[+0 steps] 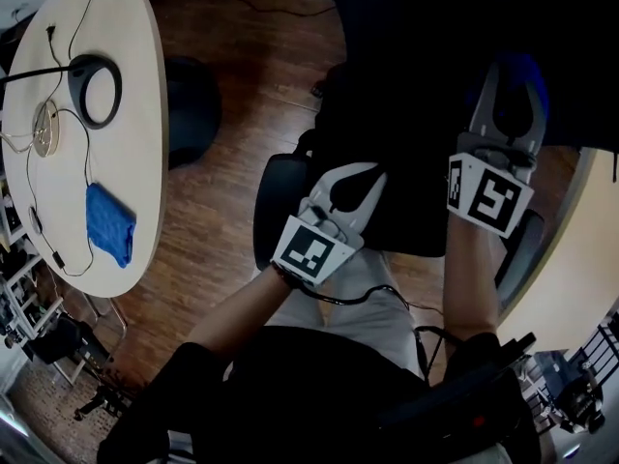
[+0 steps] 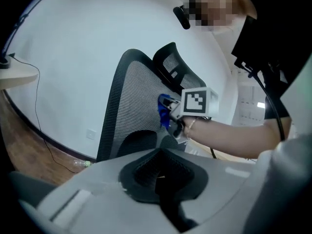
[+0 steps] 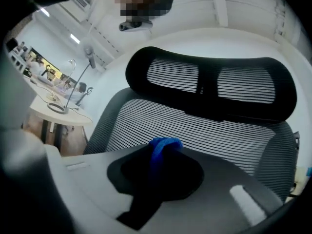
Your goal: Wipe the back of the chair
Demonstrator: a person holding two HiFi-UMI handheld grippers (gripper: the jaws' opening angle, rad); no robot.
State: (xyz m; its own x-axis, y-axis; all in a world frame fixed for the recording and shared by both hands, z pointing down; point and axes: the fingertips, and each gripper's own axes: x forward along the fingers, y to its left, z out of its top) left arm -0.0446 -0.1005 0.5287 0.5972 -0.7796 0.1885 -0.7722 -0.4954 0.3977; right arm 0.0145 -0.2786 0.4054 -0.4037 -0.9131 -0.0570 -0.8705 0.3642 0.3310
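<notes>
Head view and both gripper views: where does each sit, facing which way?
Head view: on the head, steeply down at chair; both forearms, left gripper, right gripper show.
Left gripper view: on it, sideways across chair back; right forearm shows.
Right gripper view: on it, facing chair back; fingers pinching blue cloth.
Both gripper views share chair back, blue cloth.

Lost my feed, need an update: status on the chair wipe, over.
Right gripper shut on cloth. Left gripper shut, empty. Cloth up at chair back, below headrest. Nothing in the way.
</notes>
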